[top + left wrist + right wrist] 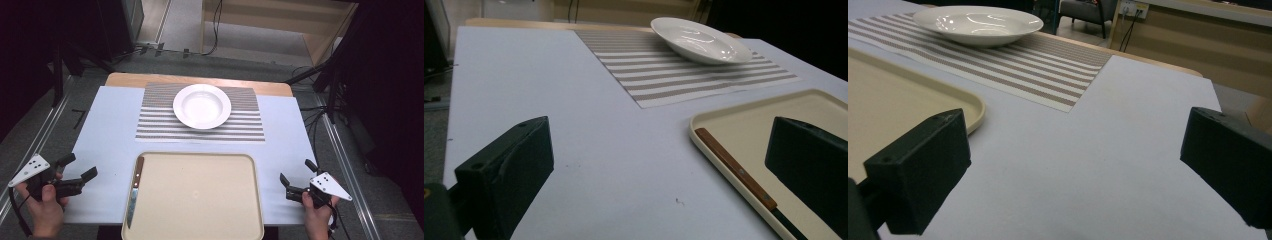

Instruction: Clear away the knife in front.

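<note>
A cream tray (200, 200) lies at the table's near edge, with a wooden-handled knife (134, 191) along its left side. Beyond it a white plate (202, 106) rests on a striped placemat (150, 125). My left gripper (78, 167) hovers open over the table, left of the tray, with nothing between its jaws. My right gripper (297, 171) is open too, to the right of the tray. In the left gripper view the knife (734, 167) lies on the tray (744, 125), with the plate (700, 39) farther off. The right gripper view has the plate (977, 24) and tray (898, 95) at left.
White paper (110, 130) covers the wooden table. Bare paper lies on both sides of the tray. Metal rails (40, 135) run along the floor at each side, and cables and dark stands (325, 85) sit past the table's far right corner.
</note>
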`<state>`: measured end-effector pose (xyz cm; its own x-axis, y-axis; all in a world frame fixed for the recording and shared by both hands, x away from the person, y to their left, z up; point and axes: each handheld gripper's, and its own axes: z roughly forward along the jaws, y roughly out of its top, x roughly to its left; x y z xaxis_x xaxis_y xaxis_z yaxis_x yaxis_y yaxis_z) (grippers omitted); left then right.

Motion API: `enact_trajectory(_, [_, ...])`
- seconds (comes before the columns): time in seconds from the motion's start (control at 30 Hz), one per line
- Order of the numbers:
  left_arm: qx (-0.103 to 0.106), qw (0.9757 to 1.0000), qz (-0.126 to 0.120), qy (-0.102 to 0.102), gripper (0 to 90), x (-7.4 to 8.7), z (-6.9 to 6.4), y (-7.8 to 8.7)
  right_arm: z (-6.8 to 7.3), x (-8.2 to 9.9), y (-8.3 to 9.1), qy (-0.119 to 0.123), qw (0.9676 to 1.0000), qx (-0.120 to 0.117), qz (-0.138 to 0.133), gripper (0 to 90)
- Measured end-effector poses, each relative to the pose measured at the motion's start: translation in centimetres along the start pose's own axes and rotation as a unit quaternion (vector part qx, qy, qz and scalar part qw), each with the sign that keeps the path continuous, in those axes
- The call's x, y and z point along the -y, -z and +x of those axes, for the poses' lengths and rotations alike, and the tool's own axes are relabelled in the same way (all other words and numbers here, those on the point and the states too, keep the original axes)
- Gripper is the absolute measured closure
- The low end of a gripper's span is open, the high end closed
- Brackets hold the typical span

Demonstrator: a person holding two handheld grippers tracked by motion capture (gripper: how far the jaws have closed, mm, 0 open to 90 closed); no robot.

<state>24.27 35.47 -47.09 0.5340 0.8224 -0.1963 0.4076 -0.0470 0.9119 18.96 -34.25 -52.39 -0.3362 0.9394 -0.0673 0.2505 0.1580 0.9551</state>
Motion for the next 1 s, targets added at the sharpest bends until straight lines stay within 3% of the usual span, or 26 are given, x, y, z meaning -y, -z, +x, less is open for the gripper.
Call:
enact_trajectory(0.27, [-0.002,1.0000,0.005,0.004,0.0,0.7,0.5,-0.2,0.0,0.0,0.0,0.001,1.0000,0.000,0.000,0.0])
enact_trajectory(0.53, [0.013,0.9998,0.000,0.013,0.0,1.5,0.7,-0.6,0.0,0.0,0.0,0.001,1.0000,0.000,0.001,0.0])
enact_trajectory(0.7, [0.012,0.9999,-0.009,0.001,0.0,1.9,0.4,-0.5,0.1,0.0,0.0,0.002,1.0000,0.001,0.003,0.0])
enact_trajectory(1.0, [0.017,0.9997,-0.013,0.008,0.0,1.9,0.5,-0.6,0.1,0.0,0.0,0.001,1.0000,0.002,0.002,0.0])
